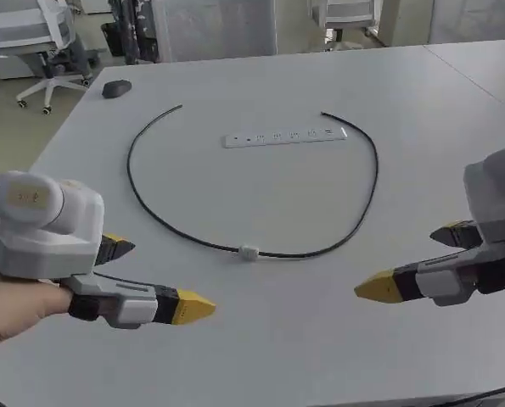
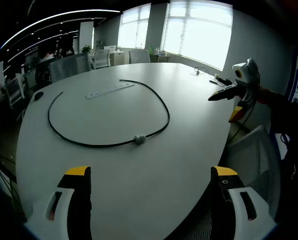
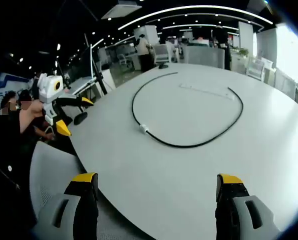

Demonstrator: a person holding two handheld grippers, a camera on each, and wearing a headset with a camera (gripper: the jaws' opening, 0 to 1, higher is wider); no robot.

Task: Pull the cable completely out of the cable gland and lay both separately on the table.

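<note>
Nearest me, at the bottom of the head view, the left gripper (image 1: 161,276) sits at lower left and the right gripper (image 1: 405,261) at lower right. Both point inward over the pale grey tabletop (image 1: 277,356), their yellow-tipped jaws spread wide and holding nothing. Just beyond and between them, near the middle of the frame, the small whitish cable gland (image 1: 249,252) lies on the table at the lowest point of a big open loop. The thin black cable (image 1: 377,174) runs through it, so nothing is separated yet; I'd say this is the reach-in before any grasp. The next move seems to call for one gripper to pinch the gland and the other to take the cable just beside it and draw it along its own line. With a long run on either side, one pull may not be enough. Inside the loop, toward the upper centre, lies a long white power strip (image 1: 286,136), which the cable's sweeping ends could drag or catch on. A dark rounded mouse-like object (image 1: 116,87) sits well apart at upper left, with white office chairs (image 1: 40,42) beyond the table edge.
</note>
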